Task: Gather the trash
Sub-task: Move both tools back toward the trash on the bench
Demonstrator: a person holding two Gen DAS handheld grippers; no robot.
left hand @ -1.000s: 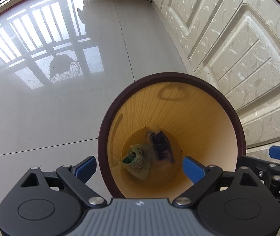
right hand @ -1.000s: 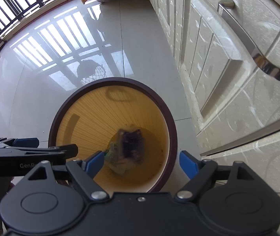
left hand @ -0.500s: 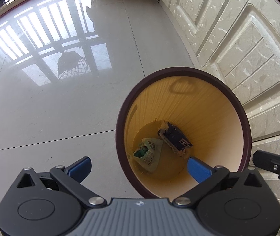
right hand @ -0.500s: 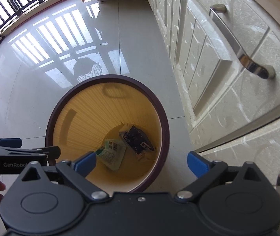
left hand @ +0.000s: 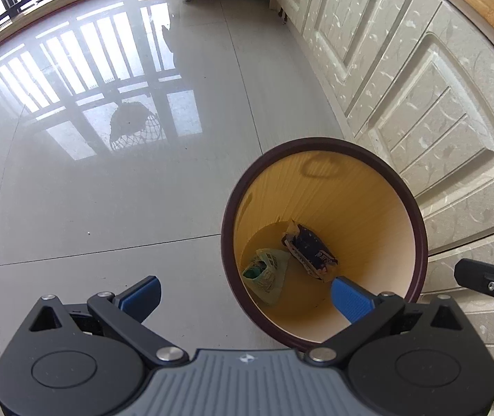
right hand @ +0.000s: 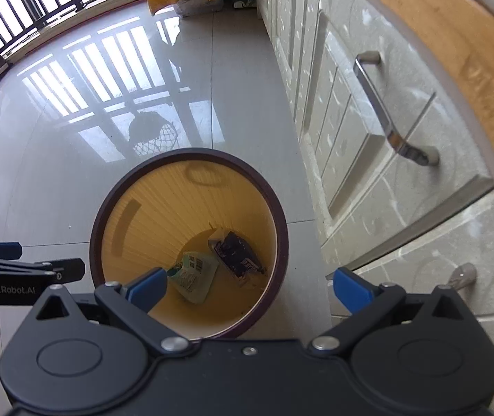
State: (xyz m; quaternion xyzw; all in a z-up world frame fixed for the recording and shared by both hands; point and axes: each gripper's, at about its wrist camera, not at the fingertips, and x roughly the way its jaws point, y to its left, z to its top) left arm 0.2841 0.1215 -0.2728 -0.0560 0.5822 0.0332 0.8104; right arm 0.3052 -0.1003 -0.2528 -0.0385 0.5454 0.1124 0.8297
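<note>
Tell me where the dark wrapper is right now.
In both wrist views the dark wrapper lies at the bottom of the yellow bin, right of the green-and-white packet, on the cabinet side.

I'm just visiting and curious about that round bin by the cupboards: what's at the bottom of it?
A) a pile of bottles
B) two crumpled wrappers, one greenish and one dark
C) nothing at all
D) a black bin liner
B: both wrist views show a greenish wrapper and a dark wrapper lying side by side at the bottom of the bin.
</note>
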